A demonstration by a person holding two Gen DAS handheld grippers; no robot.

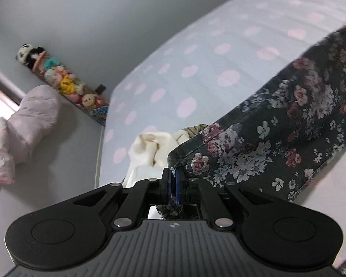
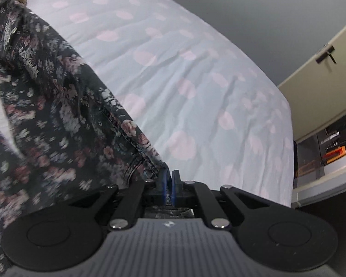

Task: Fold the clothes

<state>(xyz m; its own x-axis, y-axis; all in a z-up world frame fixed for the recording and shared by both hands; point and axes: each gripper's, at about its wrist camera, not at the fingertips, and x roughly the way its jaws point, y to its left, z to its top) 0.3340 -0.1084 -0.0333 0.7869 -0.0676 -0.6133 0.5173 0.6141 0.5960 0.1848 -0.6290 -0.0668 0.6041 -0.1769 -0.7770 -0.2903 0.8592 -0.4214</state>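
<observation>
A dark floral garment (image 1: pixel 276 129) stretches above the bed, held at two ends. My left gripper (image 1: pixel 174 176) is shut on one corner of it; the cloth runs up and to the right from the jaws. My right gripper (image 2: pixel 169 177) is shut on another corner of the same garment (image 2: pixel 57 106), which hangs away to the left. A cream garment (image 1: pixel 154 147) and a striped one (image 1: pixel 193 130) lie bunched on the bed behind the left gripper.
The bed sheet (image 2: pixel 184 73) is pale blue with pink spots. A pink pillow (image 1: pixel 27 127) and a row of plush toys (image 1: pixel 64 83) sit by the wall on the left. A cabinet with a shelf (image 2: pixel 329 138) stands past the bed's right edge.
</observation>
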